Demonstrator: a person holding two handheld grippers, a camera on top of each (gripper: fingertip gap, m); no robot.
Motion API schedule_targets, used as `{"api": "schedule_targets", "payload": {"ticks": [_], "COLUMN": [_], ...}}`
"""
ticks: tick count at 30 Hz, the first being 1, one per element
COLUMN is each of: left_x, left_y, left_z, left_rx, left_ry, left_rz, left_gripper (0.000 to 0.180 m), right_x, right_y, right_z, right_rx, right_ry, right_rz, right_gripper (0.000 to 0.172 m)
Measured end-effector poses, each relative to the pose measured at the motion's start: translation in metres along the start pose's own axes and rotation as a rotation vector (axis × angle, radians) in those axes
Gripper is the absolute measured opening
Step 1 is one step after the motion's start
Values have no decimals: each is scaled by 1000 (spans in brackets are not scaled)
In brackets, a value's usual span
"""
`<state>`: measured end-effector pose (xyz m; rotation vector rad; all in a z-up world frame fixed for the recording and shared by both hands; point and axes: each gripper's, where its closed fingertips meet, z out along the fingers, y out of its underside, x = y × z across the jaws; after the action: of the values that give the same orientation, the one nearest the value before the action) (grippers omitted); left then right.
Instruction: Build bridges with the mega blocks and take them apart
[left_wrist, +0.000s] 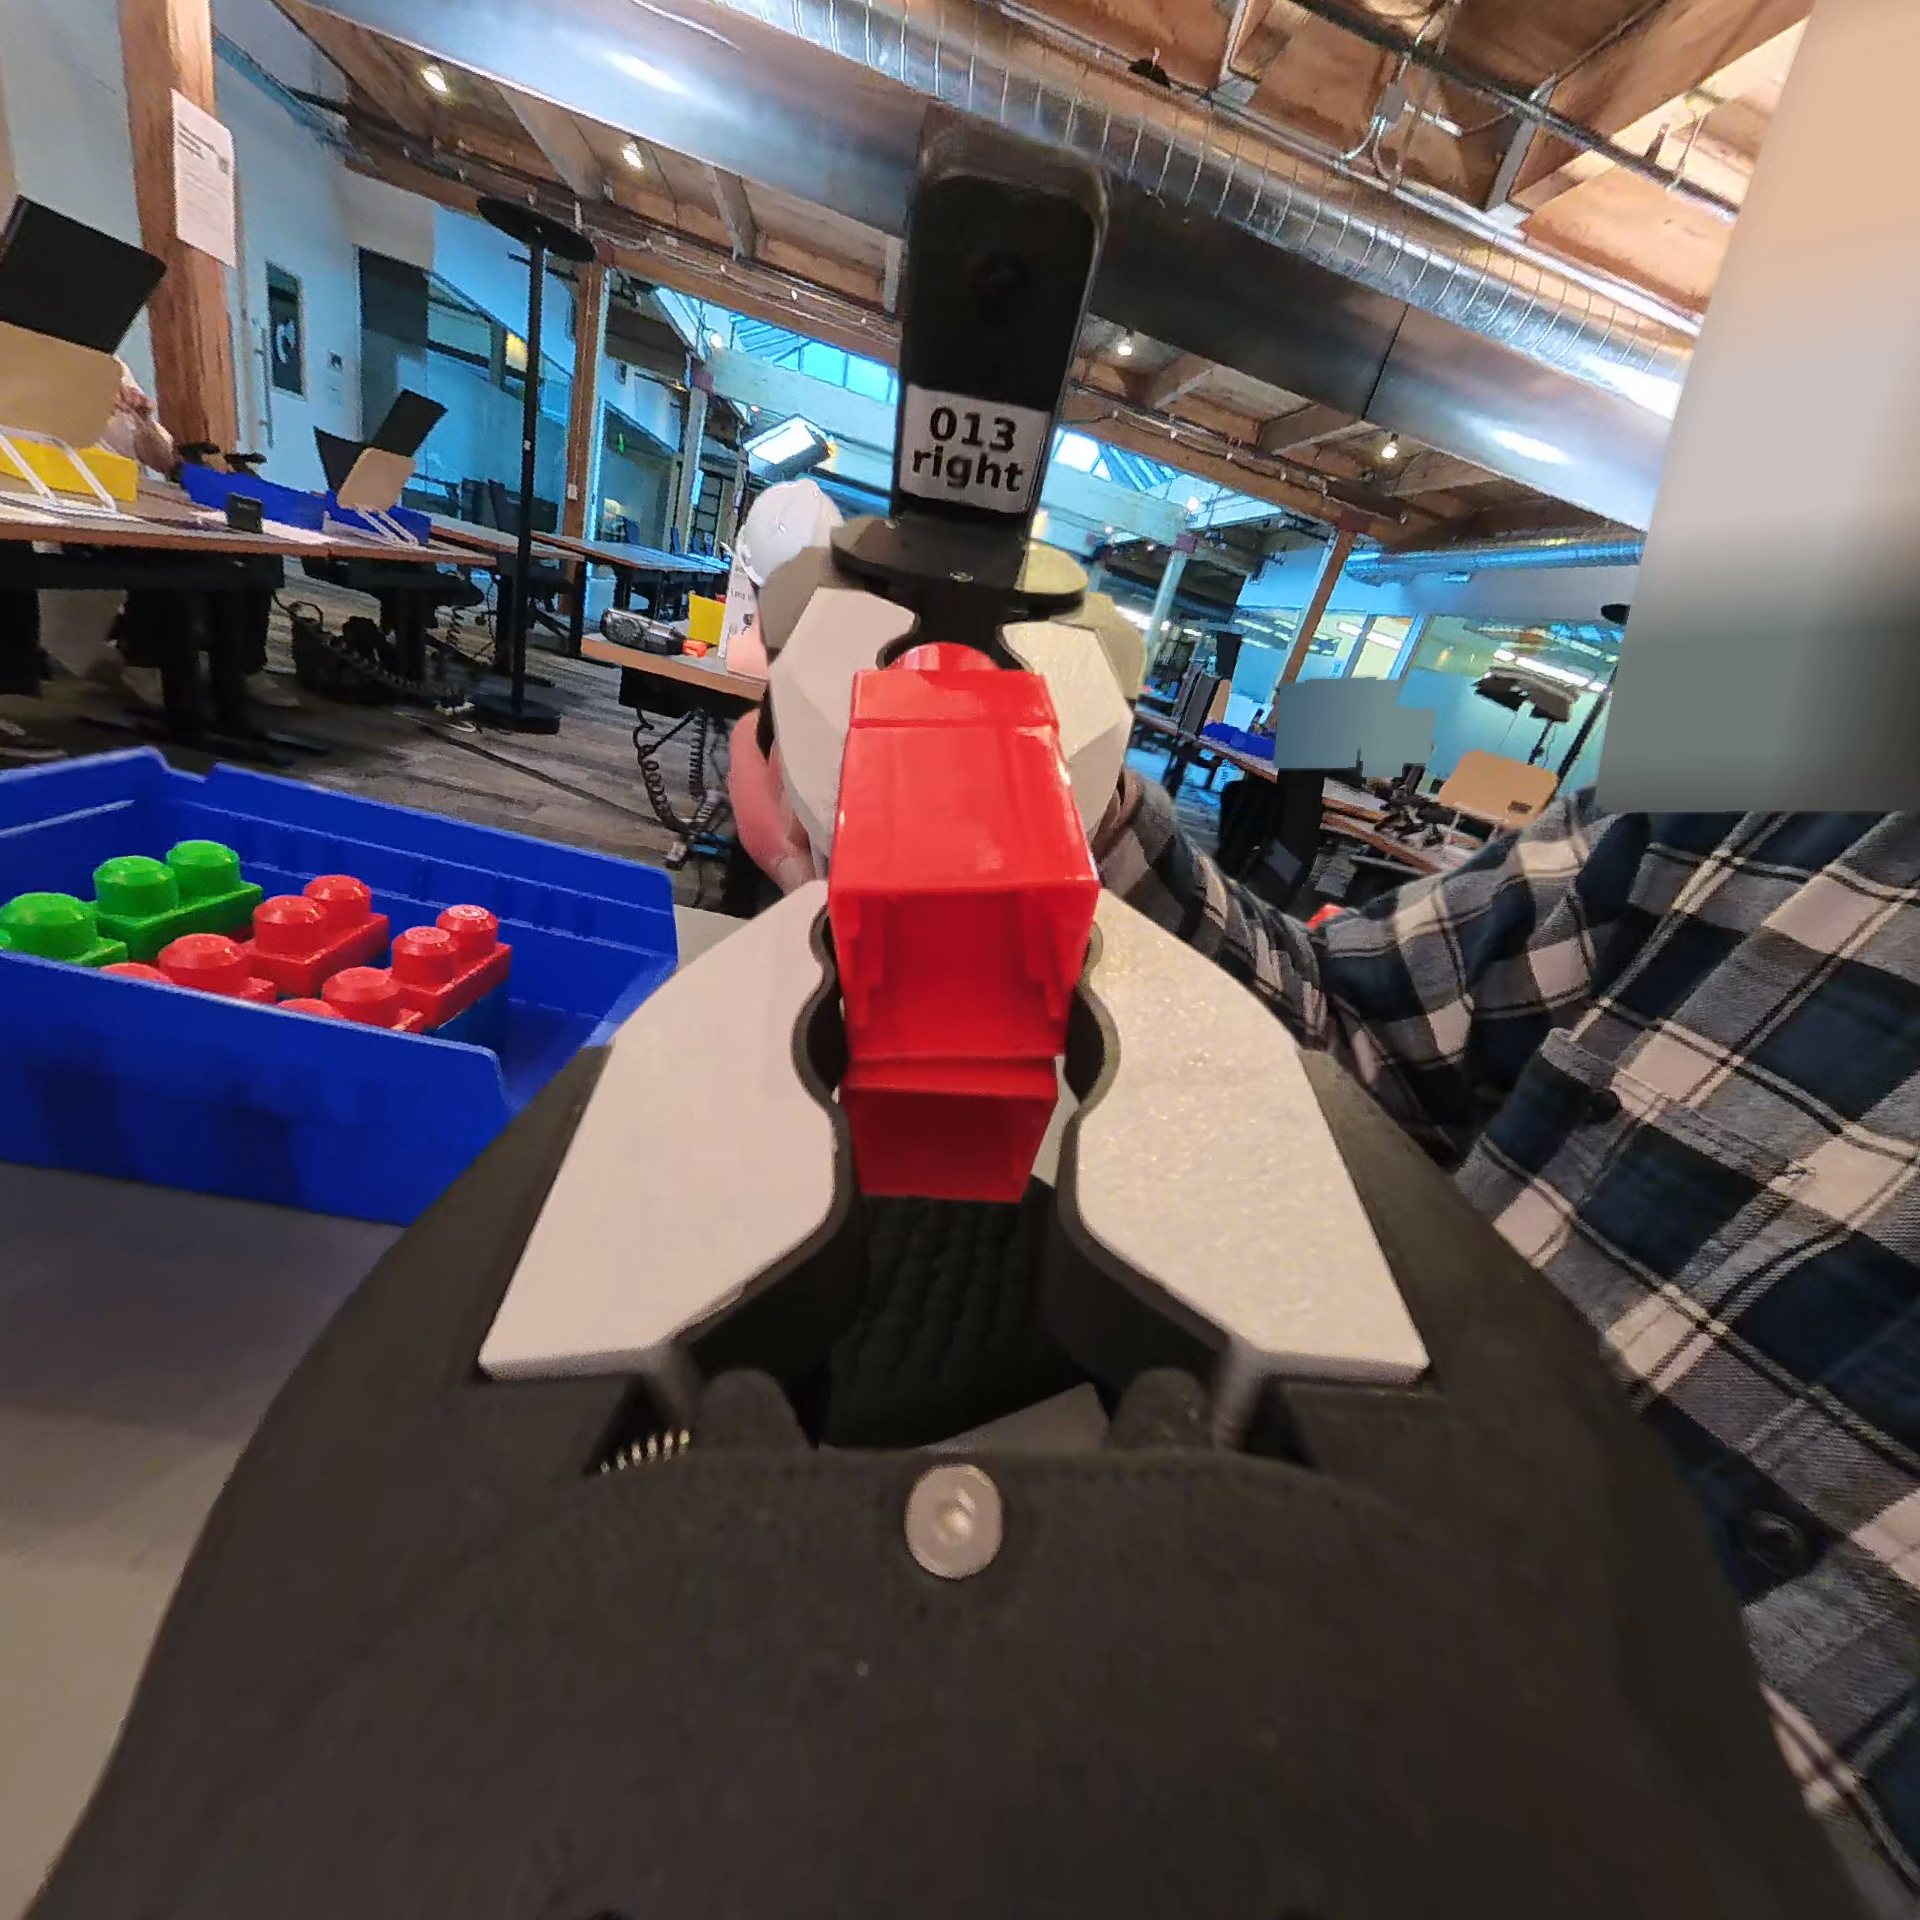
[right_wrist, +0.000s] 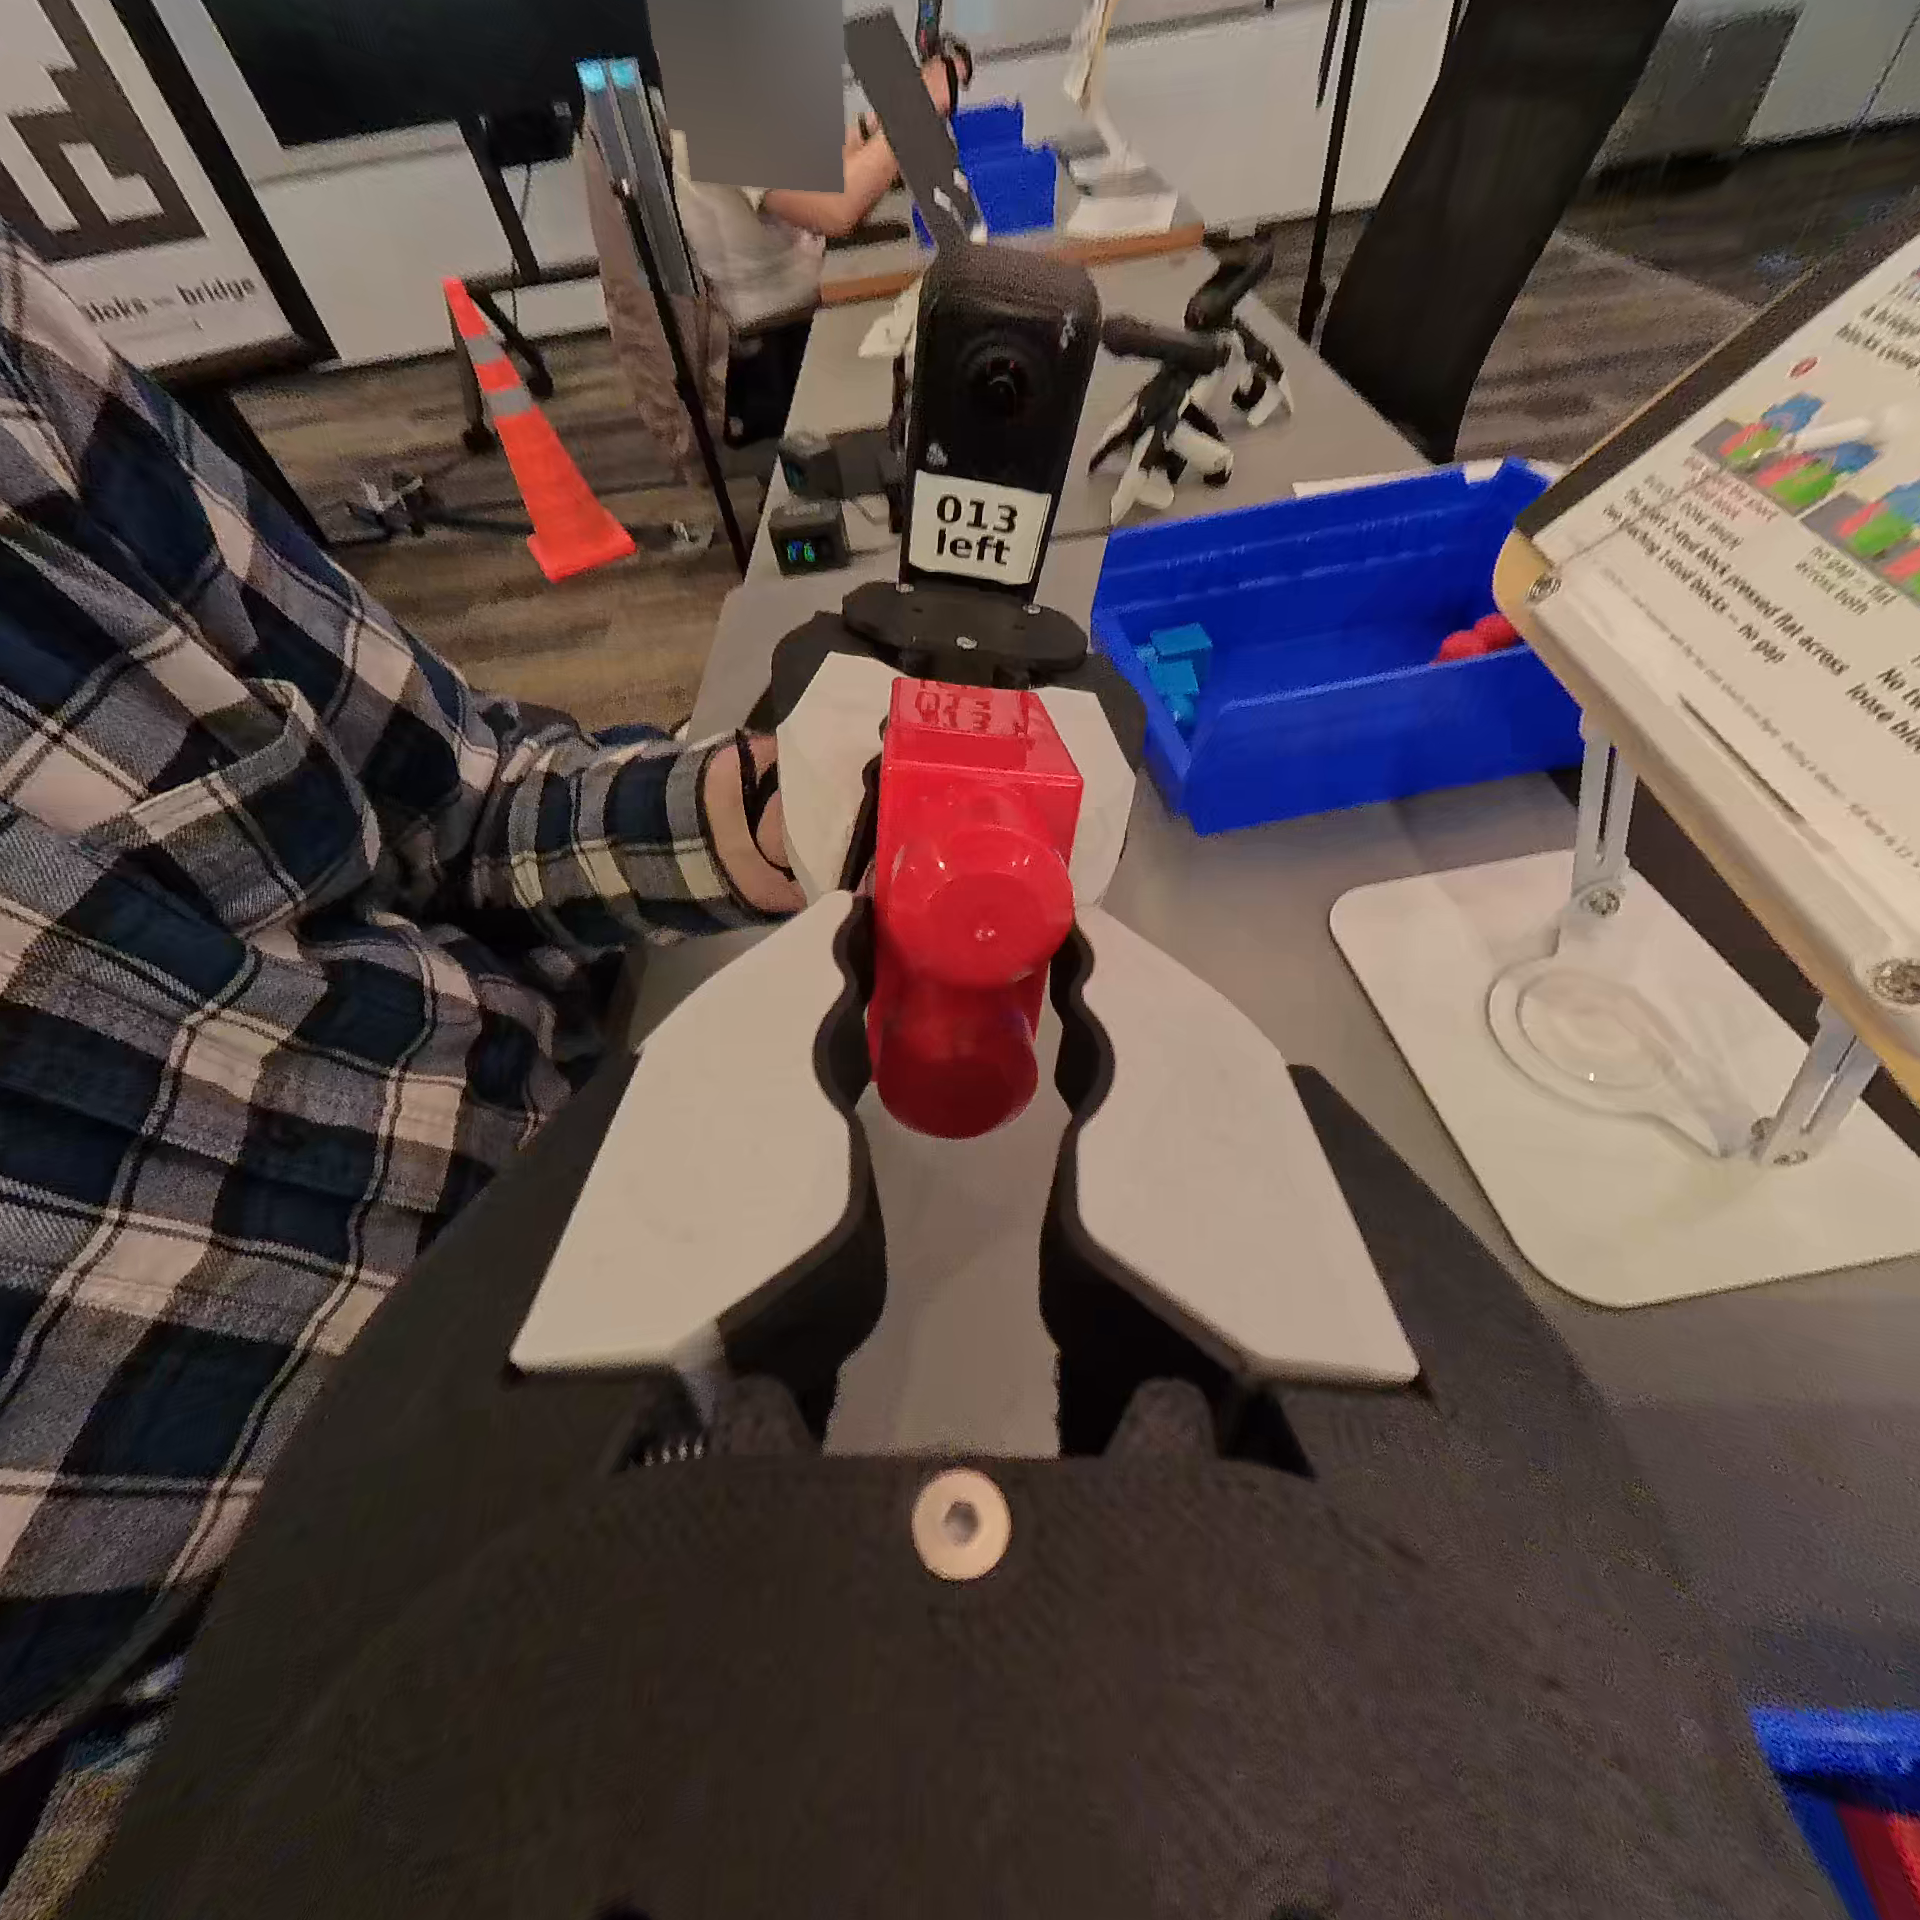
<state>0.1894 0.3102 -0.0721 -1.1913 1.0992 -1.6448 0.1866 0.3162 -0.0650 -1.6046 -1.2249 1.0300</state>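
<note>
1. Left wrist view: the left hand-held gripper (left_wrist: 961, 997) is clamped on a red mega block (left_wrist: 961, 935), its grey fingers (left_wrist: 727, 1091) pressing both flanks. The block's hollow underside faces this camera. A second red block (left_wrist: 951, 717) sits on its far end, pinched by the right hand-held gripper (left_wrist: 951, 675) at 12 o'clock. The pair hangs in the air between the two tools, above the counter (left_wrist: 156, 1351).

2. Same view: a blue bin (left_wrist: 312, 1101) at 9 o'clock holds loose red blocks (left_wrist: 332, 935) and green blocks (left_wrist: 135, 899). A plaid sleeve (left_wrist: 1558, 1039) fills 3 o'clock.

3. Right wrist view: the right hand-held gripper (right_wrist: 961, 997) squeezes its red block (right_wrist: 966, 935) by the sides, one round stud pointing at the lens. The left hand-held gripper (right_wrist: 966, 717) holds the far block (right_wrist: 971, 748) at 12 o'clock. Another blue bin (right_wrist: 1351, 748) lies at 2 o'clock, an instruction board on a stand (right_wrist: 1714, 582) at 3 o'clock.

4. Judgement: whether the two are being pressed together or pulled apart cannot be told. Either way, keep both tools on one straight line.

5. Squeeze the flat side walls firmly, not the studs.

6. To join, push until the seam is flush. To part, pull straight, with only a slight rock.
</note>
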Motion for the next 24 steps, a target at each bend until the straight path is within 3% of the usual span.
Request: {"api": "schedule_targets", "payload": {"ticks": [3,7,18,23,24], "left_x": [1,0,-3,-5,-8], "left_y": [-8,-16,-23,-31,-35], "left_z": [-4,-14,-13,-16,-20], "left_rx": [48,106,86,87,96], "left_ry": [15,4,-44,-45,-69], "left_rz": [-23,-12,53,45,47], "left_gripper": [52,35,34,36,44], "right_x": [0,2,7,8,8], "right_y": [0,0,10,-2,-4], "right_z": [0,-3,4,2,2], "right_rx": [46,76,-39,81,113], "right_ry": [-8,-10,25,-10,-13], "right_rz": [15,19,-16,13,18], "right_gripper": [34,34,34,34,34]}}
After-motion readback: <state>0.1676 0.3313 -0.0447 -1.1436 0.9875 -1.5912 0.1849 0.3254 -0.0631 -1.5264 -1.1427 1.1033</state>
